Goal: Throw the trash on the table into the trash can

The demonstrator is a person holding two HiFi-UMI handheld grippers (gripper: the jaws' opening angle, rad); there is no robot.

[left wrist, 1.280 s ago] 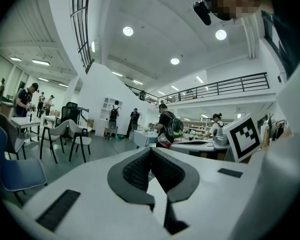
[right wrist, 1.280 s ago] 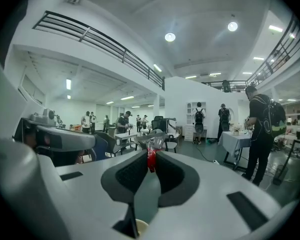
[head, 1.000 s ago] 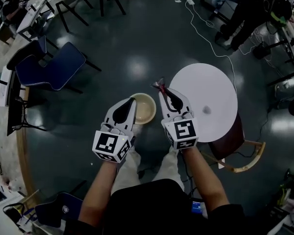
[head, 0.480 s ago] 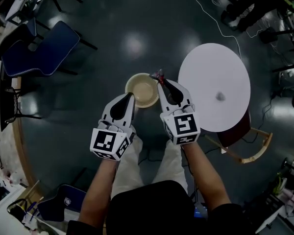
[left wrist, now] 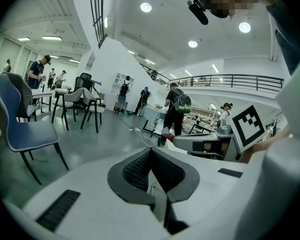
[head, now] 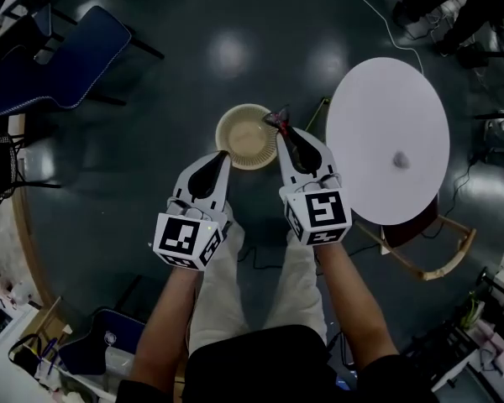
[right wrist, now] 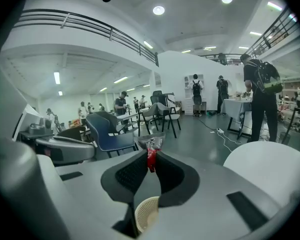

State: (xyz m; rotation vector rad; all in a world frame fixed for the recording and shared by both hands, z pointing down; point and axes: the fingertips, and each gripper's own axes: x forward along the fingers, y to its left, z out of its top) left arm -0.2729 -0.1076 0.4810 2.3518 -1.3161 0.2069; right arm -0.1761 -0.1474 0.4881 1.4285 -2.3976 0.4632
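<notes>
we hold right gripper [head: 282, 133] clamped on red-and-clear wrapper [head: 275, 119]; wrapper sits over right rim of beige trash can [head: 232, 124] on floor. our left gripper [head: 225, 155] closed, nothing between jaws, tip by can's near-left rim. white round table [head: 378, 99] right of can, small grey scrap [head: 401, 159] on it.

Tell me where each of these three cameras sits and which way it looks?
Head view: on the person's head, looking steeply down at trash can and round table; shows forearms, legs, left gripper, right gripper.
Left gripper view: on the left gripper, looking along its shut, empty jaws across the hall; right gripper alongside.
Right gripper view: on the right gripper, looking along jaws pinching a red wrapper, trash can below.
Shared: head and right gripper views both show wrapper, trash can, table.
</notes>
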